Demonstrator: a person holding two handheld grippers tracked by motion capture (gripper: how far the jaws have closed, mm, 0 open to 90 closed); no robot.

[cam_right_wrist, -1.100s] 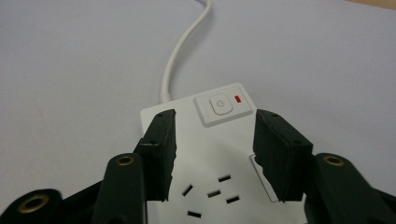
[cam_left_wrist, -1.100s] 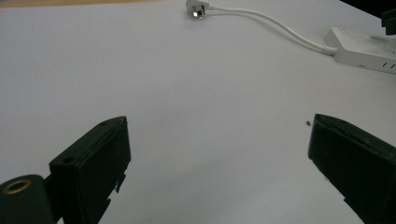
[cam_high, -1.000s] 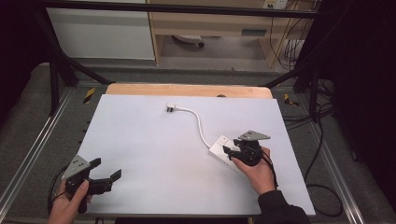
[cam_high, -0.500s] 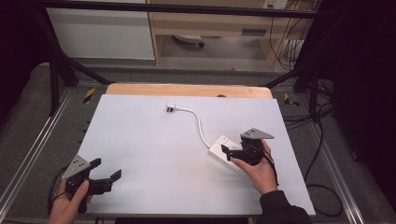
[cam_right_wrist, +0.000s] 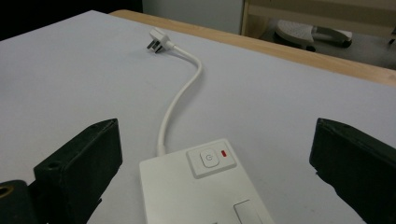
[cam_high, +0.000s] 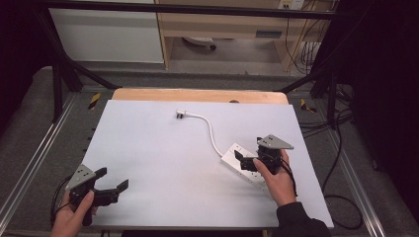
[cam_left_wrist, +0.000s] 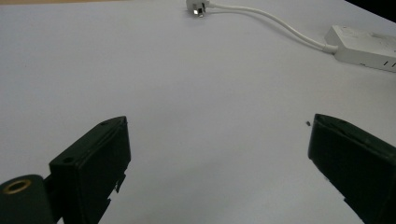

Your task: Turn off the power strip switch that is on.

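A white power strip lies right of centre on the white table. Its white cable curves back to a plug. My right gripper is open and hovers over the strip's near part, one jaw on each side. In the right gripper view the strip lies between the wide-open jaws of the right gripper, showing a switch and a red light. My left gripper rests open at the front left corner, holding nothing. In the left gripper view the strip lies far off.
The white sheet covers a table with a wooden back edge. Metal frame rails run along both sides. Black cables lie on the floor at the right. Shelving stands behind the table.
The right gripper has shifted slightly over the power strip. The left gripper has edged a little toward the front. The strip, cable and plug lie as before.
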